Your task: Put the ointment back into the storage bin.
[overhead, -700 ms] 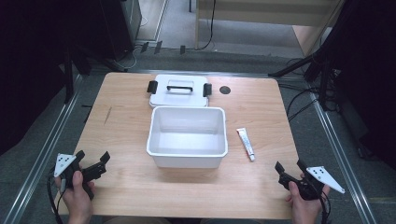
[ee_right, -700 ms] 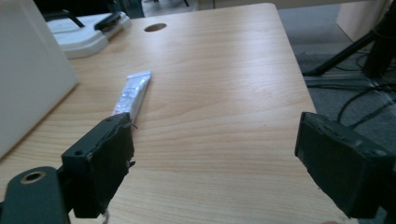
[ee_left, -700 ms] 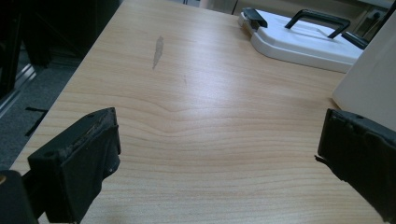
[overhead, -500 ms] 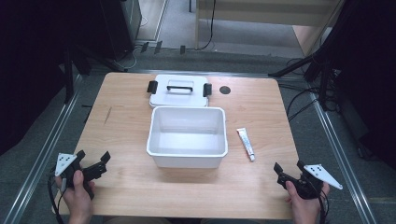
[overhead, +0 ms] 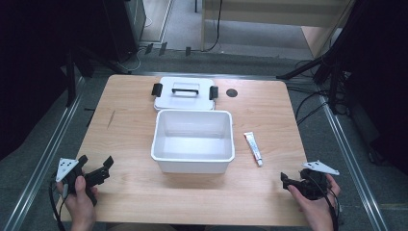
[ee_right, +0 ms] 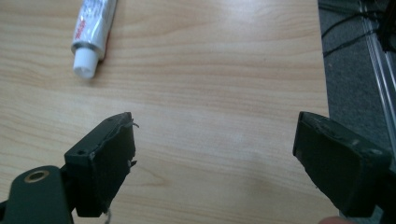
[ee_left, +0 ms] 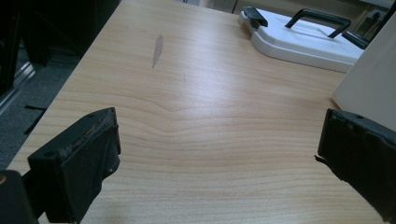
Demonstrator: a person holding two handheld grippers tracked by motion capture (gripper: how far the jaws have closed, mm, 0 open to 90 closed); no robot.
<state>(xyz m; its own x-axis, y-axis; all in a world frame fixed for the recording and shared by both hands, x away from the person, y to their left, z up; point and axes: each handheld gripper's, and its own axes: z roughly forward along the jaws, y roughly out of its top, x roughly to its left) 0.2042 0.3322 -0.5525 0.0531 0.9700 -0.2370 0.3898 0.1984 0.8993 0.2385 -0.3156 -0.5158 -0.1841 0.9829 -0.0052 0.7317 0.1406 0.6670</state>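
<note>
Surface: wooden table (overhead: 130,125), white bin (overhead: 193,140) at centre, lid (overhead: 185,94) at its 12 o'clock.
Tube: toothpaste tube (overhead: 253,148) at the bin's 3 o'clock, lying flat.
Right gripper (overhead: 287,181): released, empty, near the tube's 5 o'clock.
Left gripper (overhead: 95,167): released, empty, at 8 o'clock.

Right gripper (ee_right: 215,154) above the table (ee_right: 224,74), two black jaws set wide apart with bare wood between them, white-capped tube (ee_right: 93,32) lying beyond the left jaw, table edge and grey floor (ee_right: 359,60) at right.
</note>
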